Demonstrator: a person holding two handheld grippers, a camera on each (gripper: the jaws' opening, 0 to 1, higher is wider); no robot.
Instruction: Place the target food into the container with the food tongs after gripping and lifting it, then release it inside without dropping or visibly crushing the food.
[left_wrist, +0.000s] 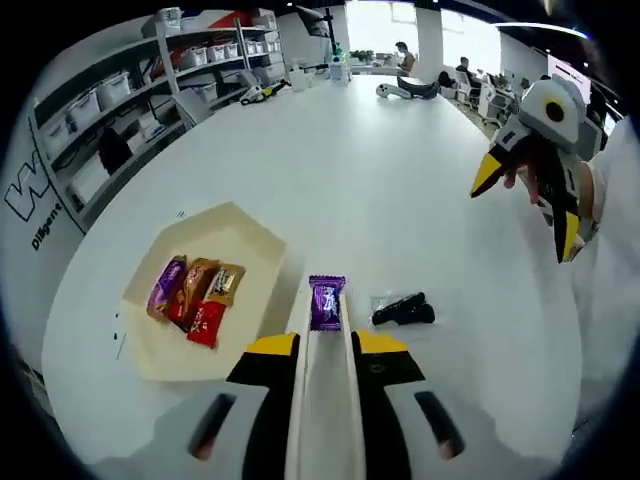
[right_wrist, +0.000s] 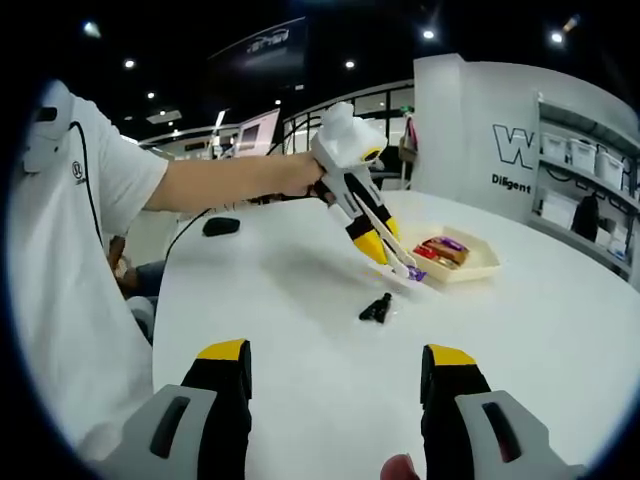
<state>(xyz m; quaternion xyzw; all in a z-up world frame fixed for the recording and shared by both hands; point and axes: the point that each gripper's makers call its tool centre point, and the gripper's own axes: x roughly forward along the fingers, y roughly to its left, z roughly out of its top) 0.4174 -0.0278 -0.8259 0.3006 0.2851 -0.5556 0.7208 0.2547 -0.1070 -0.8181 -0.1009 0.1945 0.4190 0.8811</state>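
My left gripper (left_wrist: 327, 345) is shut on white food tongs (left_wrist: 325, 400) that run forward between its jaws. The tong tips pinch a purple wrapped candy (left_wrist: 326, 303) just off the right rim of the beige hexagonal tray (left_wrist: 255, 235). In the right gripper view a hand tilts the left gripper (right_wrist: 375, 240) downward, with the purple candy (right_wrist: 415, 272) at the tong tips beside the tray (right_wrist: 487, 262). My right gripper (right_wrist: 335, 360) is open with nothing between its jaws, and it hovers above the table at the right (left_wrist: 528, 205).
Several wrapped candies (left_wrist: 195, 295) lie in the tray. A black wrapped piece (left_wrist: 405, 312) rests on the white table (left_wrist: 400, 180) right of the tongs. Shelves with bins (left_wrist: 110, 110) line the left wall. A black object (right_wrist: 221, 226) lies far off on the table.
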